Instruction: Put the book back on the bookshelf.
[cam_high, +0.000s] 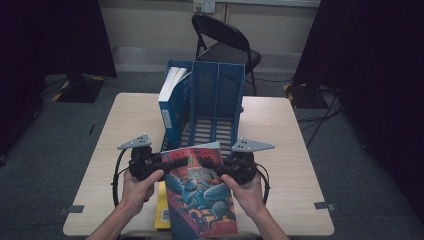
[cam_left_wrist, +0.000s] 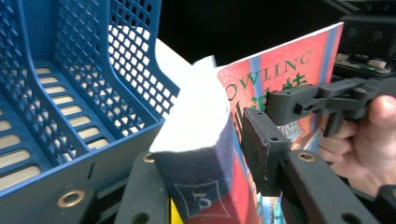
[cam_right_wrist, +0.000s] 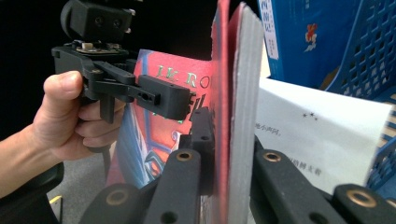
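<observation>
Fingers of both grippers pinch the book (cam_high: 200, 192): left gripper (cam_high: 172, 161) at the spine, right gripper (cam_high: 212, 162) on the page edge, above the worktop (cam_high: 280, 150) before the blue rack (cam_high: 215, 100). Keep both grips level; slot it spine-out. Cover reads "J.K. RO…", "OWLING"; spine shows "3".

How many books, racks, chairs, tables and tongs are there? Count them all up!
Books: 3 (red book, blue book, yellow book)
Racks: 1 (blue rack)
Chairs: 1 (black chair)
Tables: 1 (table)
Tongs: 2 (left tongs, right tongs)
Total: 8
</observation>
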